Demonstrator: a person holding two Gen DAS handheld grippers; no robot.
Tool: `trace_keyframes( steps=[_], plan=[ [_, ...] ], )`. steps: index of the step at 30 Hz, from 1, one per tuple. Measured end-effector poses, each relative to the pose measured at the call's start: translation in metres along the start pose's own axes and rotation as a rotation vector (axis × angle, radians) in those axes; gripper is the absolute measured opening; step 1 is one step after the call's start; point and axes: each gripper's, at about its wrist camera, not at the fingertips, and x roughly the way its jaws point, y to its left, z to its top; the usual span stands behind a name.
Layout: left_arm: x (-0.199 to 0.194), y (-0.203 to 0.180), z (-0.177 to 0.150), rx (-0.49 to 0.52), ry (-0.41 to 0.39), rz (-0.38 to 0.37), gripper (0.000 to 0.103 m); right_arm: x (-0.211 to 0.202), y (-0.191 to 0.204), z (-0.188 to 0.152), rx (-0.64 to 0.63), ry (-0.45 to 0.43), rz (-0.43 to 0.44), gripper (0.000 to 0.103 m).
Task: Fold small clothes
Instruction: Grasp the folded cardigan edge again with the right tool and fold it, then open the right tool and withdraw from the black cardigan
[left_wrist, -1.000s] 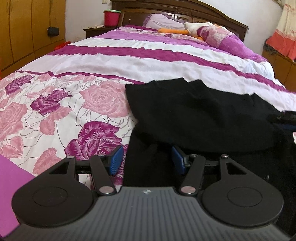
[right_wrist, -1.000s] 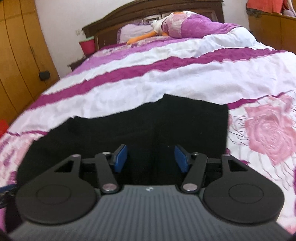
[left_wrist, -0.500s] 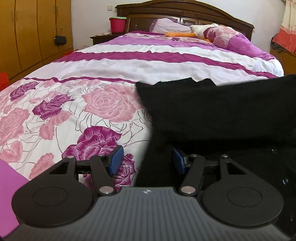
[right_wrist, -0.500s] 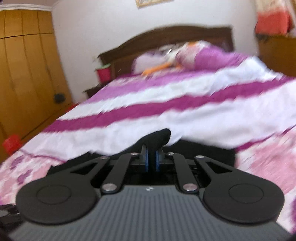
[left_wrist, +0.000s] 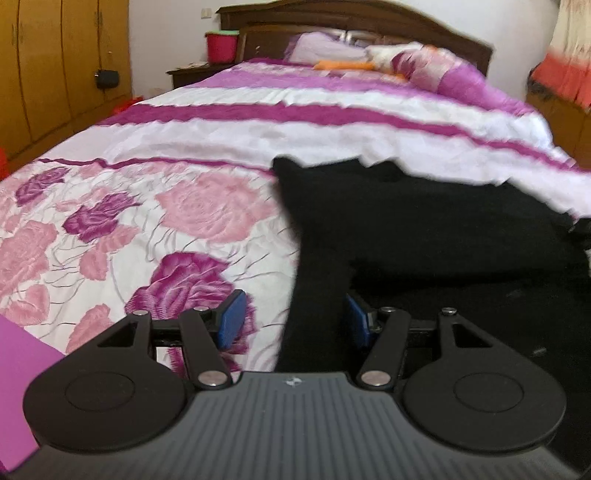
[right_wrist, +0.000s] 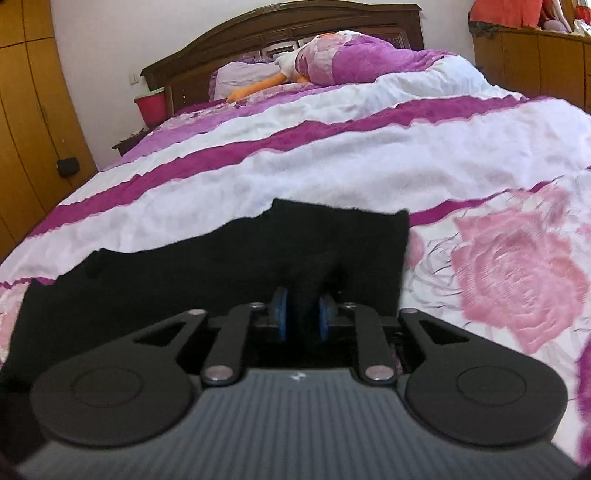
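Note:
A black garment (left_wrist: 424, 229) lies spread on the bedspread (left_wrist: 166, 229), its far edge partly folded over. My left gripper (left_wrist: 291, 325) is open and low over the garment's left edge, with the cloth's border between its blue pads (left_wrist: 231, 319) but untouched. In the right wrist view the same black garment (right_wrist: 184, 280) fills the near middle. My right gripper (right_wrist: 303, 314) has a raised pinch of black cloth between its pads; its jaws are opening while the fold still fills the gap.
The bed carries a pink and purple rose cover with white and magenta stripes (right_wrist: 369, 155). Pillows and an orange toy (left_wrist: 343, 64) lie by the dark headboard (right_wrist: 280, 33). A red bucket (left_wrist: 221, 46) stands on the nightstand; wooden wardrobes (left_wrist: 55, 66) line the left.
The right gripper went from open over the garment to closed on a pinch of cloth, lifted it, then came back down. The left gripper stayed open and almost still.

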Motion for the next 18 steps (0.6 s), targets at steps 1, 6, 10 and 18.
trace_keyframes(
  steps=[1,6,10,18],
  plan=[
    [-0.005,-0.001,0.002,-0.005,-0.018,-0.018,0.064,-0.008,0.0,0.002,-0.004,-0.01,-0.005,0.023],
    [-0.006,-0.013,0.02,0.015,-0.088,-0.051,0.064,-0.04,-0.001,0.006,-0.034,-0.044,0.023,0.023],
    [0.034,-0.021,0.024,0.032,-0.042,-0.002,0.064,-0.048,-0.001,-0.003,-0.064,-0.026,0.028,0.023],
    [0.064,-0.012,0.013,0.025,-0.004,0.003,0.068,-0.015,-0.014,-0.035,-0.085,0.017,0.008,0.02]
  ],
)
